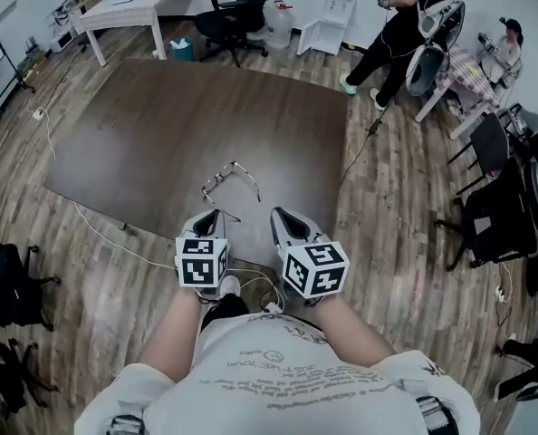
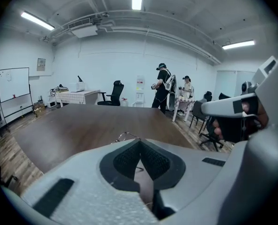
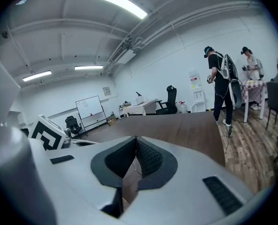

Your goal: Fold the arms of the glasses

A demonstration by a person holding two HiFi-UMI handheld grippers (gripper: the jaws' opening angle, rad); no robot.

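Both grippers sit low at the near edge of the bench point(image 1: 142, 125), side by side, jaws aimed away from us. Left gripper point(image 1: 209, 216): jaws pressed together, and its own view shows nothing between them. Right gripper point(image 1: 283, 214): same, jaws shut tip to tip and empty. We read this as a ready pose ahead of the reach, one tool for each arm of the frame, with no fold begun. Glasses point(image 1: 218, 178) lie flat on the bench just beyond the left gripper, nearer to it than to the right. One arm's end runs close by the left jaws; we see no touch. Both arms stand open. The front piece appears to face far-left, its long axis on a diagonal from near-left to far-right, and the arms trail back toward us and rightward. The wire is thin, so this is our best reading. Past the bench, far right, a person point(image 1: 405, 25) stands on the wood floor.
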